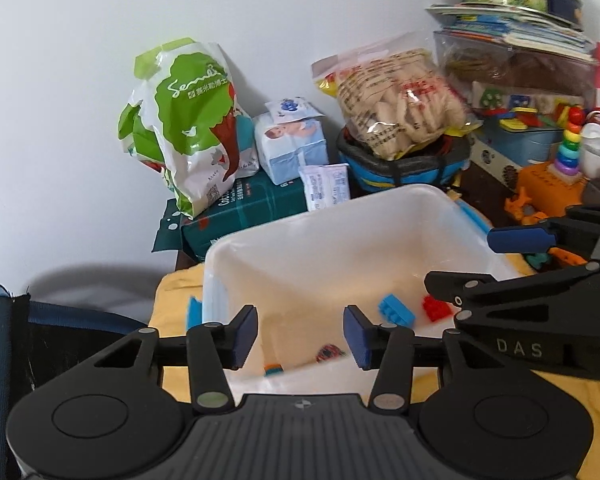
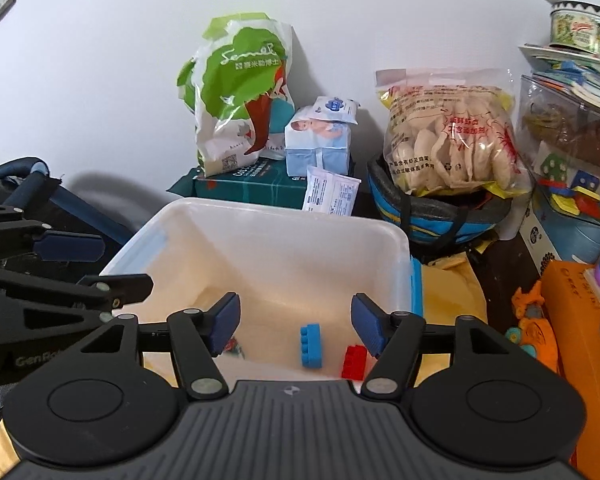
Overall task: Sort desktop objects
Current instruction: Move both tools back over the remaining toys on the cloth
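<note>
A white plastic bin (image 1: 380, 200) stands on a yellow cloth (image 1: 172, 304); it also shows in the right wrist view (image 2: 260, 212). Inside lie a blue brick (image 1: 396, 310), a red brick (image 1: 436, 307) and a small dark toy (image 1: 330, 353); the right wrist view shows the blue brick (image 2: 311, 346), the red brick (image 2: 354, 361) and the toy (image 2: 234, 346). My left gripper (image 1: 300, 338) is open and empty above the bin's near edge. My right gripper (image 2: 295, 326) is open and empty above the bin, and shows at the right of the left wrist view (image 1: 496, 268).
Behind the bin stand a green-and-white bag (image 1: 188, 120), a tissue pack (image 1: 292, 140), a dark green box (image 1: 244, 208) and a snack bag (image 1: 400, 104) on a blue basket (image 1: 404, 168). Toys and an orange box (image 2: 580, 320) crowd the right. A dark bag (image 1: 40, 332) lies left.
</note>
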A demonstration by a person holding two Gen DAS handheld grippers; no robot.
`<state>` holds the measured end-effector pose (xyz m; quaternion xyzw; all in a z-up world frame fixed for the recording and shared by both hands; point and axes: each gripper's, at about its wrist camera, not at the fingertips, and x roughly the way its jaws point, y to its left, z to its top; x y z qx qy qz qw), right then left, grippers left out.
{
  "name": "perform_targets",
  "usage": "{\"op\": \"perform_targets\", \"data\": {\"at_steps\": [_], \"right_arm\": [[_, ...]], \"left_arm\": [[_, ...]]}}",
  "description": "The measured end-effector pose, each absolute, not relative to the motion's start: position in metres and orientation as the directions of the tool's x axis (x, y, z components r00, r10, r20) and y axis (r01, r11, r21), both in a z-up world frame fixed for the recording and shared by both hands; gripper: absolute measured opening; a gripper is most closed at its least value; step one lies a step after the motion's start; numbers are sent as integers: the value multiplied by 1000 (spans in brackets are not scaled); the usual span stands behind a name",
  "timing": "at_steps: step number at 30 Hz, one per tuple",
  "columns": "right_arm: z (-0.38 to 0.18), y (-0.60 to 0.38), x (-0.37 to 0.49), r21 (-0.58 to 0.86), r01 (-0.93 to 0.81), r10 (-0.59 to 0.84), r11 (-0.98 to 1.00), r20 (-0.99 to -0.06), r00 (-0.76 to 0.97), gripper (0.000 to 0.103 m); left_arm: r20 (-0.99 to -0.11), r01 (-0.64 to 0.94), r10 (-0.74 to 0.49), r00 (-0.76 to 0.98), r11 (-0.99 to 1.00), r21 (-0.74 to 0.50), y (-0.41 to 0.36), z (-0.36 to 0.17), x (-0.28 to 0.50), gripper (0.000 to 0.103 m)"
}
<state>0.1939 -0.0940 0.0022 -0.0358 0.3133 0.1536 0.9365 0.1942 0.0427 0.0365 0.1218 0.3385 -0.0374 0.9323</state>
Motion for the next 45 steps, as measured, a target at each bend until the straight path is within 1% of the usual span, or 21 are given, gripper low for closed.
{"op": "perform_targets", "data": {"at_steps": [3, 8, 16, 20, 25, 30, 36, 40, 45], "right_arm": [[0, -99, 177, 22, -312, 262, 950, -600, 756, 65], [-13, -117, 147, 19, -303, 249, 953, -621, 743, 66], [-65, -145, 117, 74, -237, 216, 969, -723, 656, 67], [-80, -145, 102, 79, -242, 218, 967, -747, 628, 66], [-89, -142, 92, 86, -250, 226, 964, -759, 610, 66], [-93, -139, 87, 75, -259, 222, 963, -765, 605, 66], [-101, -139, 86, 80, -244, 213, 966, -778, 591, 67], [-102, -138, 87, 78, -247, 213, 966, -780, 588, 67], [-104, -133, 91, 80, -258, 221, 963, -782, 583, 66]], "left_arm": [[-641, 160, 11, 767, 965, 208, 38, 31, 176, 52], [-679, 178, -3, 734, 966, 188, 33, 10, 151, 52], [-765, 199, -1, 644, 966, 166, 28, -41, 122, 52], [-803, 217, -3, 596, 963, 157, 26, -64, 112, 52], [-844, 214, -63, 533, 975, 62, 27, -84, 114, 52], [-852, 193, -92, 516, 981, 11, 22, -96, 123, 52], [-849, 154, -73, 523, 988, 10, 11, -112, 141, 52], [-846, 131, -2, 534, 988, 81, 17, -119, 143, 52], [-858, 117, 9, 514, 990, 80, 47, -119, 133, 52]]}}
